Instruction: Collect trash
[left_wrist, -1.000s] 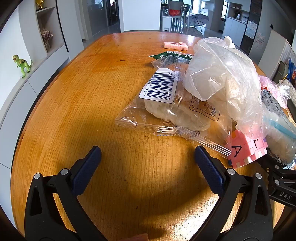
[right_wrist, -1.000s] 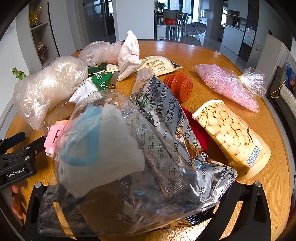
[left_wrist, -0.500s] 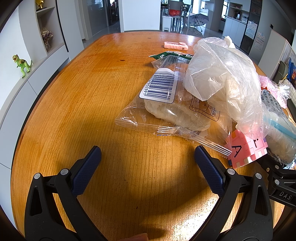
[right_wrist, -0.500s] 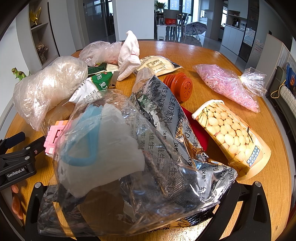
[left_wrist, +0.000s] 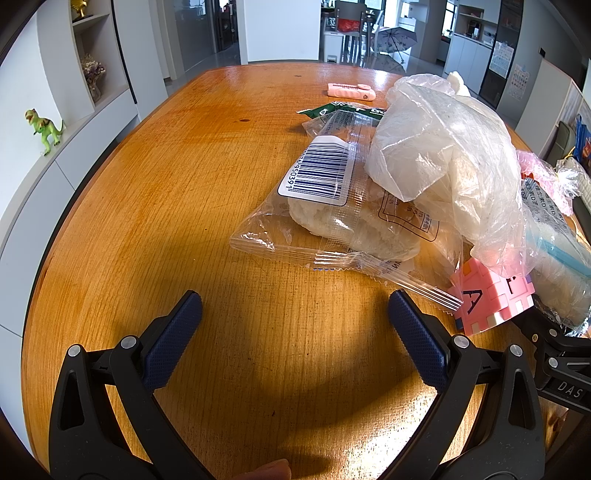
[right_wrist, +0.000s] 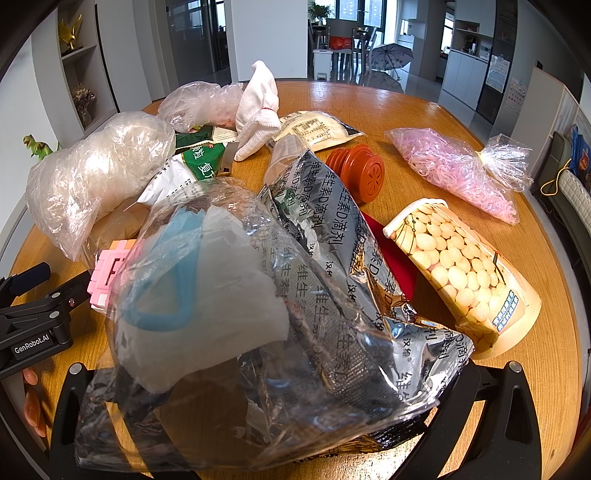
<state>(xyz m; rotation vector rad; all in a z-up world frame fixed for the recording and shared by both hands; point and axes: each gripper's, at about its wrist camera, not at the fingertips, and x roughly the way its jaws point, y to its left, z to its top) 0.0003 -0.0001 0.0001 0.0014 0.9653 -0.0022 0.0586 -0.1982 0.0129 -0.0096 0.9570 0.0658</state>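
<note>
My left gripper (left_wrist: 294, 299) is open over bare wood, just short of a clear bread wrapper (left_wrist: 332, 206) with a barcode label. A crumpled plastic bag (left_wrist: 443, 155) lies on that wrapper, and a pink letter cube (left_wrist: 491, 295) sits to its right. In the right wrist view, a clear bag holding a white mask (right_wrist: 207, 295) and a silver foil wrapper (right_wrist: 332, 236) fill the space between the spread arms of my right gripper (right_wrist: 291, 369). Its fingertips are hidden under them. A bean-print paper cup (right_wrist: 461, 273) lies on its side to the right.
On the round wooden table (left_wrist: 147, 221) also lie a bag of pink bands (right_wrist: 454, 173), a red-brown cap (right_wrist: 360, 173), a white glove (right_wrist: 258, 110), a green packet (right_wrist: 195, 162) and a pink case (left_wrist: 351, 91). White cabinets with a toy dinosaur (left_wrist: 42, 127) run along the left.
</note>
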